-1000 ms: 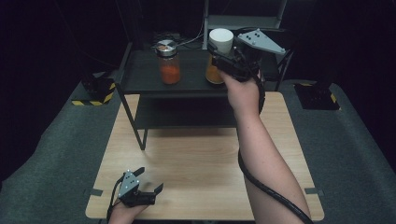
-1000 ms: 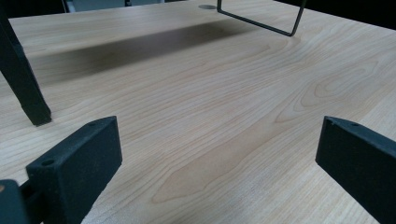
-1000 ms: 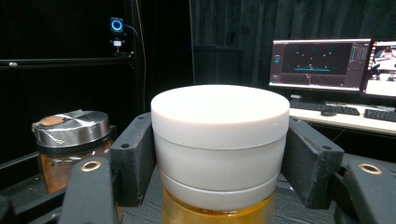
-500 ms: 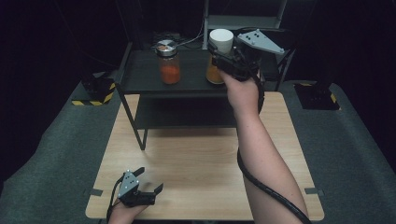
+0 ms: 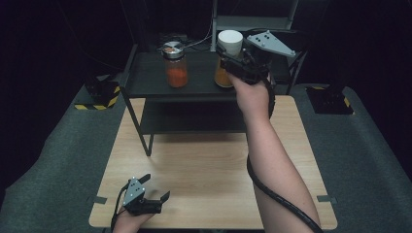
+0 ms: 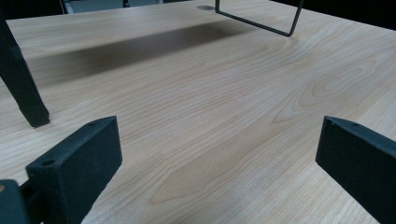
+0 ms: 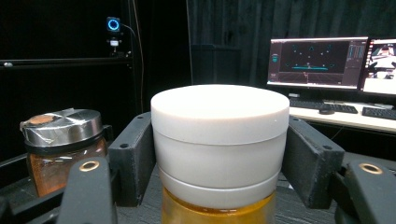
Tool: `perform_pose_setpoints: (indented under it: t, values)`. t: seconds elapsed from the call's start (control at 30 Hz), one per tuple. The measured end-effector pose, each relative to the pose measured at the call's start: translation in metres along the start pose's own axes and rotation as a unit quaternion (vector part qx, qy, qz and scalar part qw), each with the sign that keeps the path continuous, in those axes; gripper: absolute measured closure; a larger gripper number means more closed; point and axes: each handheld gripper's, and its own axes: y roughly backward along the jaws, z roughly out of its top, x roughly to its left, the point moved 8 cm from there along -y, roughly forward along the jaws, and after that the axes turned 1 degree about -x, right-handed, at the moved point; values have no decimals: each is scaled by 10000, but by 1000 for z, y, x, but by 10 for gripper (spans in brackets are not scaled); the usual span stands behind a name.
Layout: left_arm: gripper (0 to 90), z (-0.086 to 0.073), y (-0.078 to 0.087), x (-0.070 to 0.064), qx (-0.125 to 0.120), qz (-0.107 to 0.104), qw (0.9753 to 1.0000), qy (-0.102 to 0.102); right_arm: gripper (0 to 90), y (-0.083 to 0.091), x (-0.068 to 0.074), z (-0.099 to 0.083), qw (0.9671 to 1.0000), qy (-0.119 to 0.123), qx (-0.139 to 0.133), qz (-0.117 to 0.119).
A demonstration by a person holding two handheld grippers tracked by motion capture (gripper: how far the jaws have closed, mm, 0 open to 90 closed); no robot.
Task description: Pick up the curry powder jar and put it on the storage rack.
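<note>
Your left gripper [image 5: 154, 198] rested low at the near left of the wooden worktop [image 5: 209, 160], jaws spread wide and empty. Up on the black shelf [image 5: 145, 77], a metal-lidded spice jar [image 5: 174, 64] stood to the left, well apart from the white-lidded jar [image 5: 229, 46] of amber contents. Your right gripper [image 7: 218, 161] clasped that jar by its lid, one jaw on each side. It likely felt rigid, smooth and fairly heavy; a lid hold could slip. Nothing had visibly moved over the previous second.
</note>
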Motion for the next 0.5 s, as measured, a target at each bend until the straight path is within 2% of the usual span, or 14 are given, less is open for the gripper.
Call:
perform_pose_setpoints:
  t: [0.17, 0.3, 0.4, 0.5]
  values:
    - [6, 0, 0, -1, -7, 0, 10000, -11, 290, 1, -1, 1, 10000, -5, 10, 39]
    - [6, 0, 0, -1, -9, 2, 10000, -21, 194, 4, 1, 0, 10000, -67, -7, -40]
    - [5, 0, 0, -1, -10, 6, 10000, -15, 165, 6, 2, 0, 10000, -64, -37, -24]
    - [5, 0, 0, -1, -13, 7, 10000, -23, 35, 9, 4, -1, 9999, -123, -50, -7]
